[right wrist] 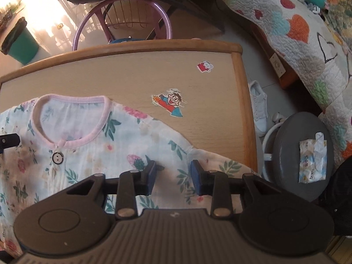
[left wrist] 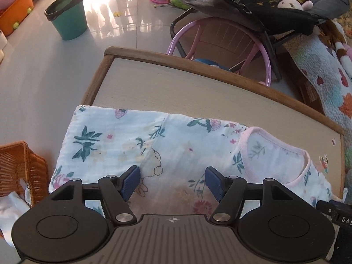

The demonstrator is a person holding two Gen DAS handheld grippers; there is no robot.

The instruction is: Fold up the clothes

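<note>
While our left gripper (left wrist: 172, 182) hung above the floral shirt (left wrist: 154, 145), its blue pads (left wrist: 131, 182) stood spread apart with nothing between them. In that left wrist view the shirt lay flat on the wooden table (left wrist: 176, 85), one sleeve reaching the table's left edge, the pink collar (left wrist: 275, 140) toward the right. We saw a wicker basket (left wrist: 19, 167) just beside the table's left side, a green bin (left wrist: 68, 15) well off on the tiled floor, and a pink chair (left wrist: 220, 44) behind the far rim. Bare tabletop stretched between the shirt and that far rim. From the right wrist view, our right gripper (right wrist: 173, 176) was likewise parted and held nothing, poised over the shirt's shoulder near the sleeve seam. The collar and its button (right wrist: 57, 158) lay to the left. Two stickers (right wrist: 169, 102) sat on open wood beyond the shirt. Past the table's right edge stood a grey stool (right wrist: 292, 154) carrying a tissue pack (right wrist: 312, 160), with a white shoe (right wrist: 260, 107) on the floor and a quilt (right wrist: 297, 33) behind.
</note>
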